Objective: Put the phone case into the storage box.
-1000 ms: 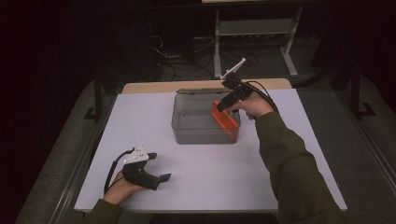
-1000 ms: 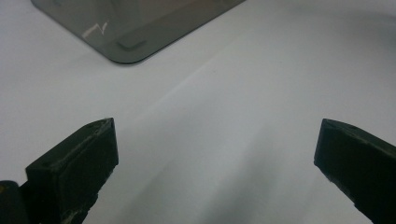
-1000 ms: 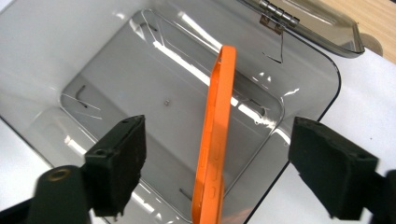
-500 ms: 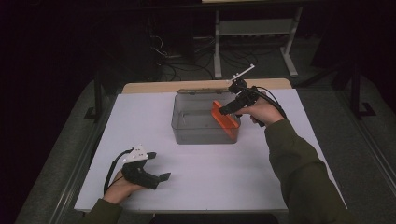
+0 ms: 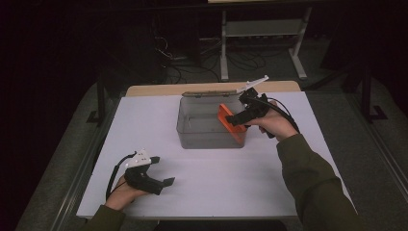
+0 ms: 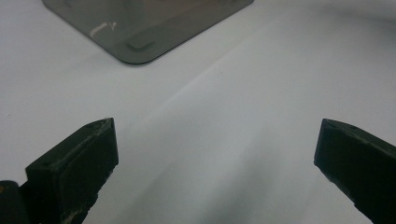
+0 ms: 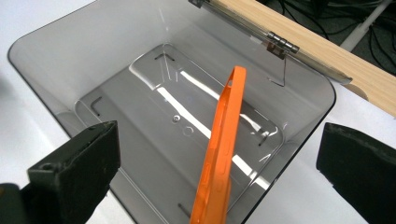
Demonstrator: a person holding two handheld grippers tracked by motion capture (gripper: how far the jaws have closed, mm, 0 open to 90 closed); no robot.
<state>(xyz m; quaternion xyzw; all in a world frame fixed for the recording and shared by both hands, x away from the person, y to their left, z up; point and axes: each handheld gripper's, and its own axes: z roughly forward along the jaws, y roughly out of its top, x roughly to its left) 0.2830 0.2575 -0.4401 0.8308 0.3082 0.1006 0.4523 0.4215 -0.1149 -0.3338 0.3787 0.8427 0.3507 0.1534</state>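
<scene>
**Orange case leaning inside the grey box, both grippers open**

From the high view, we are seeing a flat orange case (image 5: 230, 122) standing on edge inside the translucent grey box (image 5: 192, 132) at the middle of the white table (image 5: 240, 183). It is leaning against the box's right wall. Our right gripper (image 5: 234, 119) is hovering just beside it at that wall, its jaws having just been opening, and the pads are not pressing on the case. Our left gripper (image 5: 163, 182) is lying well apart, near the table's front left, jaws spread on nothing. The box's wooden lid (image 5: 211, 93) is standing open behind it.

In the left gripper view, we are looking at bare table between wide jaws; a corner of the grey box (image 6: 140, 28) is cut off by the top edge.

In the right gripper view, the orange case (image 7: 222, 154) is showing as a thin rim with small cut-outs, tilted, between parted jaws that are not touching it. Its lower end is running out of frame, so we cannot tell where it rests. The wooden lid (image 7: 303, 42) is hinged at the far wall.
</scene>
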